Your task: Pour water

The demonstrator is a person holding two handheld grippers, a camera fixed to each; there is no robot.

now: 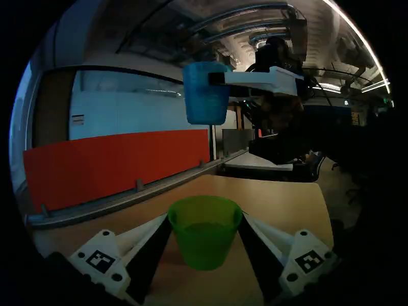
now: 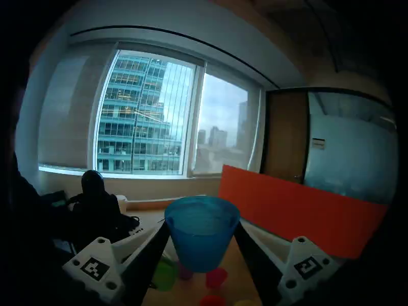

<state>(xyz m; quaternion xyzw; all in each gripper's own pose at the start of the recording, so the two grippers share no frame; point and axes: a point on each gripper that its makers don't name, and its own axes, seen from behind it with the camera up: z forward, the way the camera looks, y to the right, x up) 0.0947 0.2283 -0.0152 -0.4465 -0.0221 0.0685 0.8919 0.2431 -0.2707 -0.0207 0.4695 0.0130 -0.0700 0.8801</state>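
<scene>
Left gripper (image 1: 204,227) low at the table (image 1: 285,199), pinching the upright green cup (image 1: 205,239), right gripper (image 2: 201,232) raised high and level, clamping the blue cup (image 2: 202,239), right gripper view catching small coloured cups (image 2: 216,277) beneath

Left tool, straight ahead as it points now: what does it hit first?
Probably the orange panel past the table edge; the blue cup hangs above that line. Depth unclear.

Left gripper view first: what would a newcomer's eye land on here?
The blue cup, held high in the right gripper, stands out first. Lower in the view, the green cup sits between the fingers of the left gripper, with a bright orange panel behind.
</scene>
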